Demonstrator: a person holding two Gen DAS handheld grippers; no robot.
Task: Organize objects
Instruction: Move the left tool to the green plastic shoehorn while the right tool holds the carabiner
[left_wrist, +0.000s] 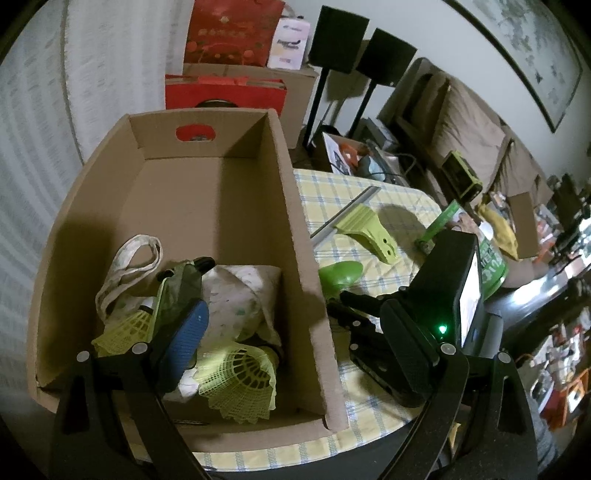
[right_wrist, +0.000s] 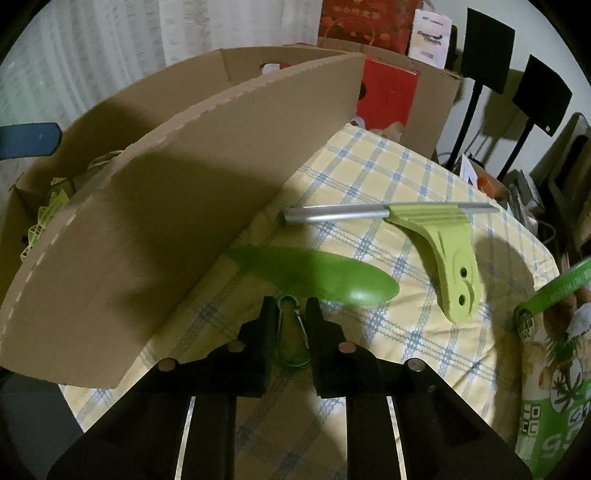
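Observation:
A cardboard box (left_wrist: 295, 229) stands on the checked tablecloth and holds a cloth bag (left_wrist: 236, 295), yellow shuttlecocks (left_wrist: 240, 384) and a green item. My left gripper (left_wrist: 295, 332) is open, straddling the box's right wall; its blue-padded left finger (left_wrist: 184, 339) is inside the box. My right gripper (right_wrist: 291, 314) is shut on a green carabiner (right_wrist: 293, 332) just above the cloth, beside the box wall (right_wrist: 147, 240). A dark green spoon-shaped piece (right_wrist: 325, 277) and a lime squeegee (right_wrist: 443, 251) lie ahead of it. The right gripper also shows in the left wrist view (left_wrist: 354, 306).
A green snack bag (right_wrist: 554, 369) lies at the table's right edge. Red gift bags (left_wrist: 229, 33), cardboard boxes and black speaker stands (left_wrist: 340, 40) stand behind the table. A sofa (left_wrist: 461, 122) with clutter is at the right.

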